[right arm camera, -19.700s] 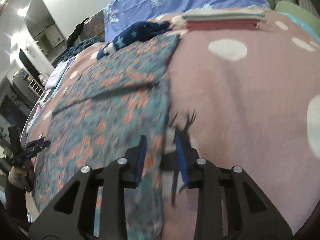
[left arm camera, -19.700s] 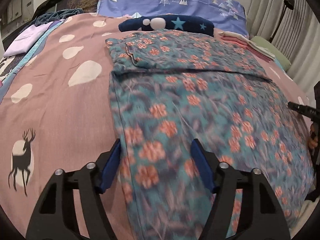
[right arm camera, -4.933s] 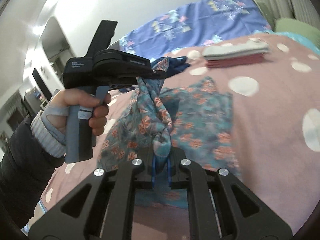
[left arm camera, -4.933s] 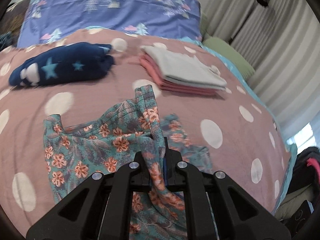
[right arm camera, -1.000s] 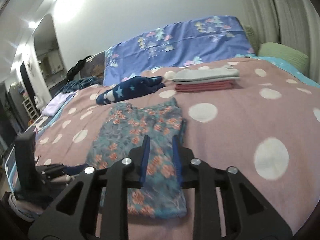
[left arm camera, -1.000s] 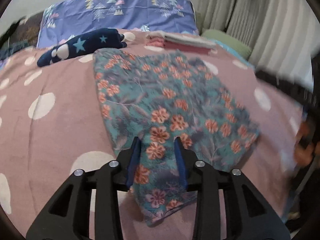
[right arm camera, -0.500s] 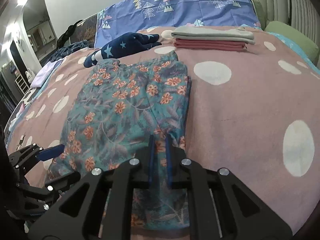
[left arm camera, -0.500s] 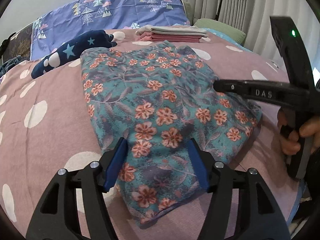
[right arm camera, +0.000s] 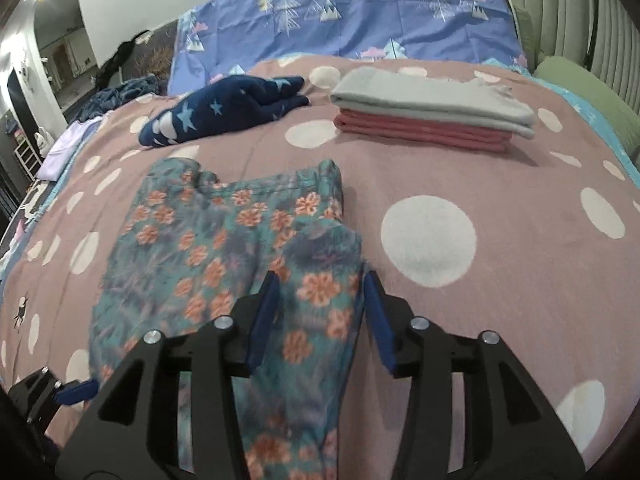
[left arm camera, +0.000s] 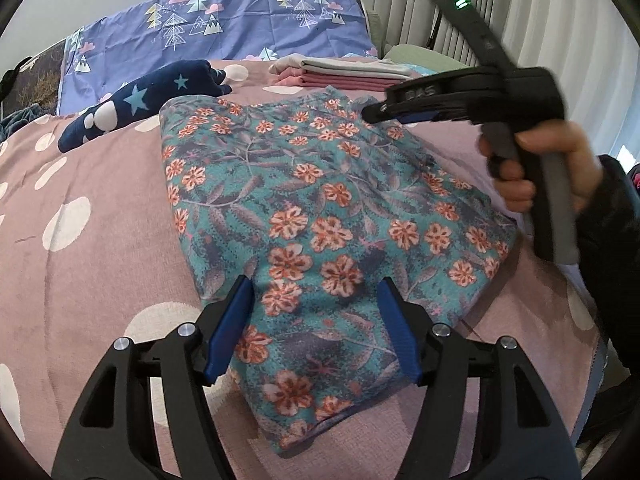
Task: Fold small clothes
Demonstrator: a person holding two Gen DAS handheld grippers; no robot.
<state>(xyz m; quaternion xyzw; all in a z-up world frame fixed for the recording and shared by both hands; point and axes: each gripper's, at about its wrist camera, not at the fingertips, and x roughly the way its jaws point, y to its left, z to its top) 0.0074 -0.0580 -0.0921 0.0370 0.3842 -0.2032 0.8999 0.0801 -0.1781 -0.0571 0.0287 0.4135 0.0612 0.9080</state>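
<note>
The bed [right arm camera: 520,216], covered by a pink spread with white dots, is seen in both views. On it the flowered garment [left arm camera: 320,208] is laid flat, already folded into a rough rectangle, near the front edge. Behind it a stack of folded clothes [right arm camera: 432,120] and a dark blue starred piece [right arm camera: 224,112] are placed, well apart from it.

The left gripper [left arm camera: 312,328] is held over the near end of the garment with its fingers wide open and nothing gripped. The fingers of the right gripper [right arm camera: 320,316] have just been opening; they are half open above the right border, and no cloth is pinched.

If only the top layer is caught at the next grasp, the fold can be pulled apart. The loose edge could also be dragged and wrinkled.
</note>
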